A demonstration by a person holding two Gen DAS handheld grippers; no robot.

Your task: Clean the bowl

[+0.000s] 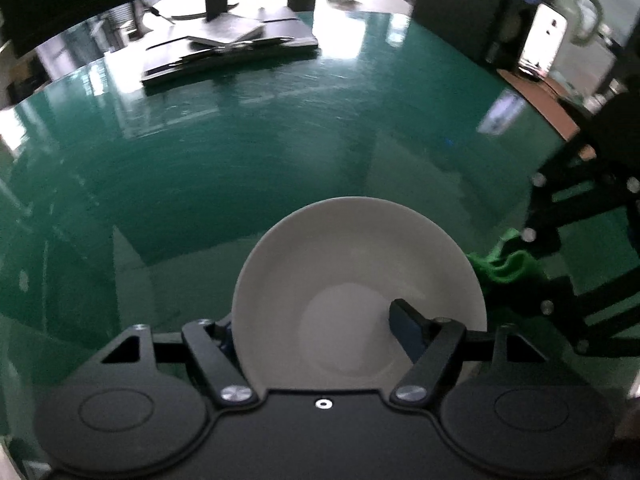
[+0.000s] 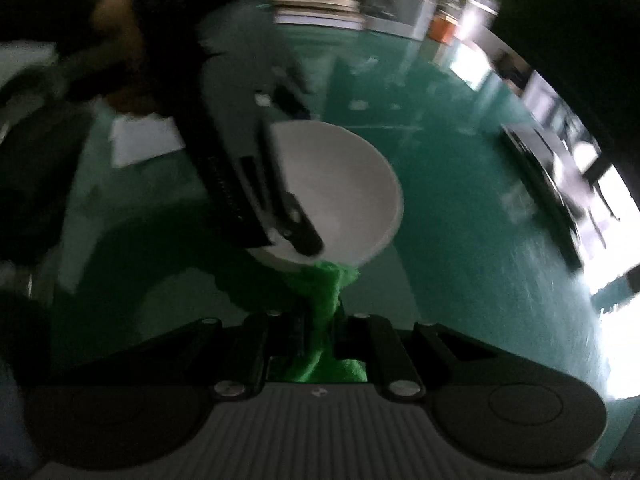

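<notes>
A white bowl [image 1: 352, 264] stands on the green table [image 1: 200, 168], seen close in the left wrist view. My left gripper [image 1: 312, 320] is open and straddles its near-left wall: one finger [image 1: 408, 328] hangs inside the bowl, the other sits just outside the rim. The right wrist view shows the same bowl [image 2: 356, 184], with the left gripper [image 2: 296, 220] reaching into it from the upper left. My right gripper [image 2: 320, 328] is shut on a bright green cloth [image 2: 324, 296], whose far end touches the bowl's near rim. The cloth [image 1: 500, 264] also shows right of the bowl.
A stack of dark flat boards [image 1: 232, 52] lies at the far side of the table. A white sheet [image 2: 144, 140] rests left of the bowl. A person's hand [image 2: 120, 40] holds the left gripper. Brown floor [image 1: 536, 96] shows beyond the table's right edge.
</notes>
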